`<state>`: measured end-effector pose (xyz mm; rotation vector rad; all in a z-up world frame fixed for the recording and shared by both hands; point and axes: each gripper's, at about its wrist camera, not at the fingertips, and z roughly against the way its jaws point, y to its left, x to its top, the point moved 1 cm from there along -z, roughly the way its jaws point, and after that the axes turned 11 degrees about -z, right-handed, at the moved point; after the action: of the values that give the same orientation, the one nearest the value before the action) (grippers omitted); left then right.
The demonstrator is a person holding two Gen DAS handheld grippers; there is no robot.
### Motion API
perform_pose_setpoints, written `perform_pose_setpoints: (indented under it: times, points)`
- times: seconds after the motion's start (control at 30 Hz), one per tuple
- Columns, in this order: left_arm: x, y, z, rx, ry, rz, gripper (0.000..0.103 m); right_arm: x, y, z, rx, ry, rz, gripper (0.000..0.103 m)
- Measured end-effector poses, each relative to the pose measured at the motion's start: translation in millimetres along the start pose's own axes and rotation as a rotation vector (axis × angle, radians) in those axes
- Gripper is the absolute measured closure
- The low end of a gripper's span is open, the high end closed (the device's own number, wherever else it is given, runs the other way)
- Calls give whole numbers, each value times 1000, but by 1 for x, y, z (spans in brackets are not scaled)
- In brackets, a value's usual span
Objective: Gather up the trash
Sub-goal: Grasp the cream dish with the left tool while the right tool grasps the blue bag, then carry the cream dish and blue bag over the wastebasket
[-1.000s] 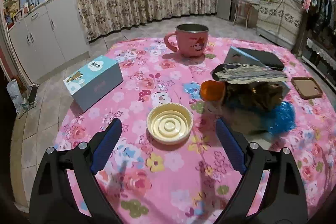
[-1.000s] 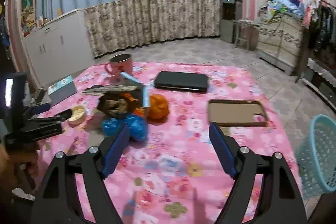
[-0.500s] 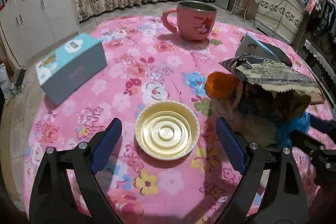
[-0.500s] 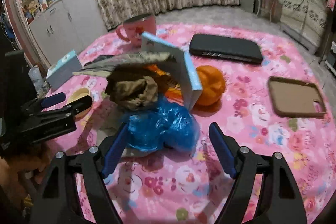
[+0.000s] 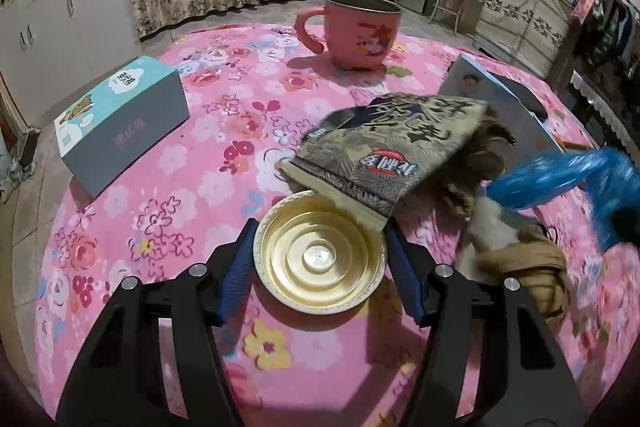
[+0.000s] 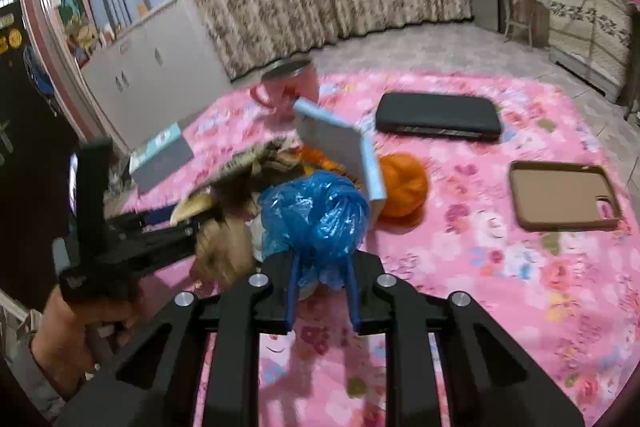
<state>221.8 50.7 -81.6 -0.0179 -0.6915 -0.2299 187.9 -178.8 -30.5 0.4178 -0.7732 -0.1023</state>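
Note:
My left gripper (image 5: 320, 259) is shut on a round gold plastic lid (image 5: 320, 263), held by its rim just above the pink flowered tablecloth (image 5: 192, 187). A flat printed snack wrapper (image 5: 384, 155) overlaps the lid's far edge. My right gripper (image 6: 322, 291) is shut on a crumpled blue plastic bag (image 6: 316, 215), which also shows blurred in the left wrist view (image 5: 568, 183). Brown crumpled paper (image 5: 524, 267) lies beside the bag. An orange crumpled ball (image 6: 402, 185) sits behind a tilted blue box (image 6: 340, 151).
A pink mug (image 5: 360, 31) stands at the back. A light blue tissue box (image 5: 120, 123) lies at the left. A black case (image 6: 438, 117) and a brown phone case (image 6: 564, 195) lie on the right. The other hand-held gripper (image 6: 132, 239) shows at the left.
Both grippers have moved forward and closed: the left on the gold lid, the right on the blue bag. The blue bag is lifted and blurred with motion.

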Motion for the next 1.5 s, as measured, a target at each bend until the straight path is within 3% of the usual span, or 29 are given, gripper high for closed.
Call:
perform_pose_setpoints:
  times: [0.47, 0.7, 1.07, 1.4, 1.5]
  points:
    - [0, -35, 91, 32, -168, -12, 42, 14, -19, 61, 5, -171, 23, 84]
    - [18, -70, 126, 41, -260, -35, 42, 16, -35, 88, -70, -257, 51, 84]
    - [42, -125, 129, 32, -350, -62, 42, 27, -70, 110, -89, -286, 2, 84]
    - [34, -121, 121, 5, -387, -37, 42, 26, -62, 109, -118, -295, 35, 84]
    - [34, -118, 122, 30, -394, -54, 42, 27, -57, 110, -121, -298, 34, 84]
